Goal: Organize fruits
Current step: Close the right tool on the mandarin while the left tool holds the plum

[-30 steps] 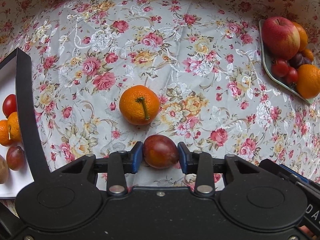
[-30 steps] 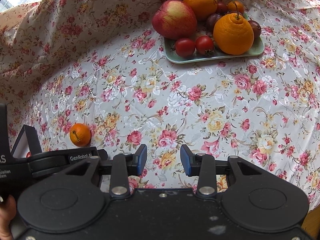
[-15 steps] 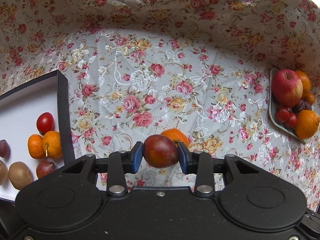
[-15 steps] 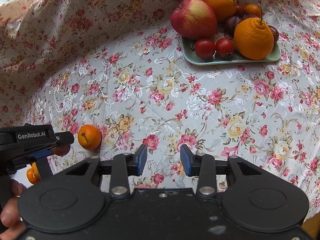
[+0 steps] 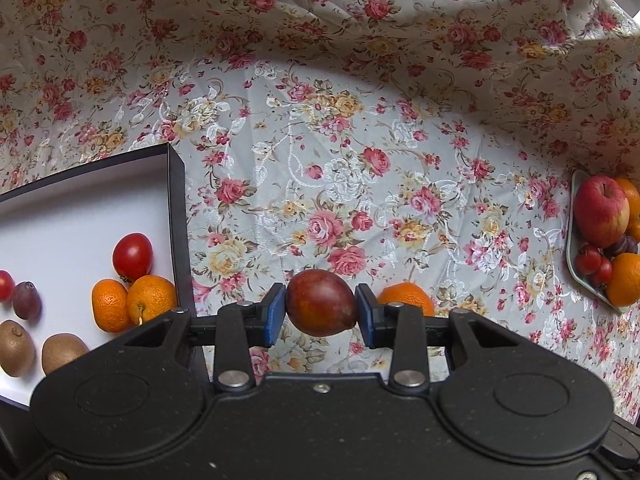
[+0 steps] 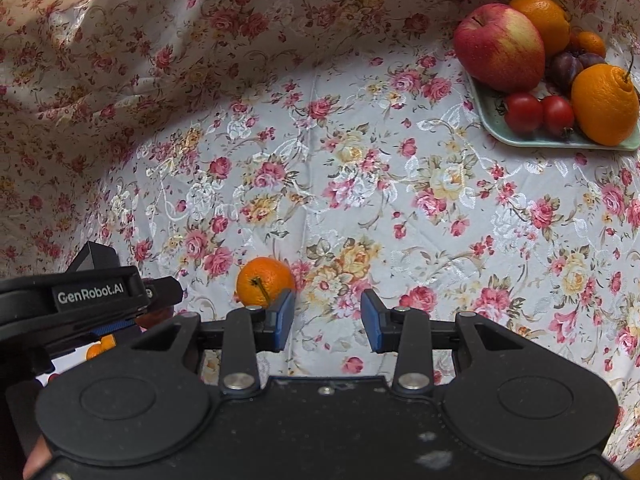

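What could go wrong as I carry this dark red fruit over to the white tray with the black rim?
1. The round dark red fruit is pinched only at its sides by the left gripper, so it could slip out.
2. The white tray's raised black rim lies in the path; a low pass could clip it.
3. The tray's near corner is crowded with two small oranges and a red tomato; dropping there may knock them.

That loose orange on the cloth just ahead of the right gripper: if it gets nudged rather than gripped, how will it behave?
The loose orange is round and lies on its side, stem sideways, so it would probably roll. The cloth looks flat there, offering little to stop it. Its pebbled rind likely grips well between the open right gripper pads.
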Demonstrator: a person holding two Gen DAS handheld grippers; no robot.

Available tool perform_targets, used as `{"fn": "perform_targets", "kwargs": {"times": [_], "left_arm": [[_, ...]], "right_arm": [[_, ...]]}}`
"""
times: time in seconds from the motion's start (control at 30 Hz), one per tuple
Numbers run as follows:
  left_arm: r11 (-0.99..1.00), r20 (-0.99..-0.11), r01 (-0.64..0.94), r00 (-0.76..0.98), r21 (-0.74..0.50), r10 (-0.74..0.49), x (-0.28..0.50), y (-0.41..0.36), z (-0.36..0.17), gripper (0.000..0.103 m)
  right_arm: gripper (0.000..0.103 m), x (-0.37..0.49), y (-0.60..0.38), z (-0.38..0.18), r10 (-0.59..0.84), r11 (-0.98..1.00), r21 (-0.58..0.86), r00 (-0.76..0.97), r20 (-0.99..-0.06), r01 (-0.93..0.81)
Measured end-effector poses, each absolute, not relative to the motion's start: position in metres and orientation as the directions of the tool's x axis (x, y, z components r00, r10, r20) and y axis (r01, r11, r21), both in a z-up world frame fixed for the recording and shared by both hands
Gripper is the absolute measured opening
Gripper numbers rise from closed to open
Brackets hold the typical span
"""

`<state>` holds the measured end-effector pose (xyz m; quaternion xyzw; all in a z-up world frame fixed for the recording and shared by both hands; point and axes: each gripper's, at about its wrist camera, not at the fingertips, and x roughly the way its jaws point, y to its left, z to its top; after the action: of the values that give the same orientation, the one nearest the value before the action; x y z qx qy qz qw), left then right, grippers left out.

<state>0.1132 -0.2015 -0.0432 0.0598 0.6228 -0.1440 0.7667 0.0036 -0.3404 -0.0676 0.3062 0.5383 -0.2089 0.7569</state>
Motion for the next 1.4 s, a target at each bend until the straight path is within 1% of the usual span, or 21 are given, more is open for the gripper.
{"fn": "perform_targets", "kwargs": {"times": [0.27, 0.43, 0.63, 0.87, 1.1, 1.2, 1.4], "left_arm": [[0.961, -0.971, 0.261, 0.187, -0.095, -0.147, 0.129, -0.184, -0.042, 0.046], [0.965, -0.971, 0.245, 0.191, -0.097, -0.146, 0.137, -0.174, -0.041, 0.046], [0.968, -0.972, 0.232, 0.187, -0.095, -0.14, 0.143, -0.164, -0.044, 0.046], [0.968, -0.972, 0.232, 0.187, -0.097, -0.142, 0.145, -0.159, -0.043, 0.046], [0.97, -0.972, 0.22, 0.188, -0.101, -0.144, 0.146, -0.154, -0.04, 0.046], [0.971, -0.971, 0.218, 0.19, -0.101, -0.144, 0.146, -0.153, -0.038, 0.046], [0.969, -0.971, 0.23, 0.195, -0.094, -0.14, 0.141, -0.158, -0.035, 0.046]], "right_arm": [[0.04, 0.033, -0.319, -0.076, 0.012, 0.756, 0.24, 0.354, -0.935, 0.61], [0.04, 0.046, -0.311, -0.087, 0.01, 0.767, 0.216, 0.326, -0.945, 0.604], [0.046, 0.058, -0.302, -0.096, -0.021, 0.779, 0.174, 0.303, -0.953, 0.602], [0.048, 0.066, -0.296, -0.109, -0.046, 0.782, 0.137, 0.275, -0.96, 0.608], [0.048, 0.069, -0.288, -0.112, -0.071, 0.803, 0.106, 0.272, -0.96, 0.586], [0.046, 0.068, -0.286, -0.112, -0.074, 0.813, 0.099, 0.271, -0.96, 0.574], [0.045, 0.056, -0.295, -0.104, -0.062, 0.793, 0.109, 0.258, -0.964, 0.599]]}}
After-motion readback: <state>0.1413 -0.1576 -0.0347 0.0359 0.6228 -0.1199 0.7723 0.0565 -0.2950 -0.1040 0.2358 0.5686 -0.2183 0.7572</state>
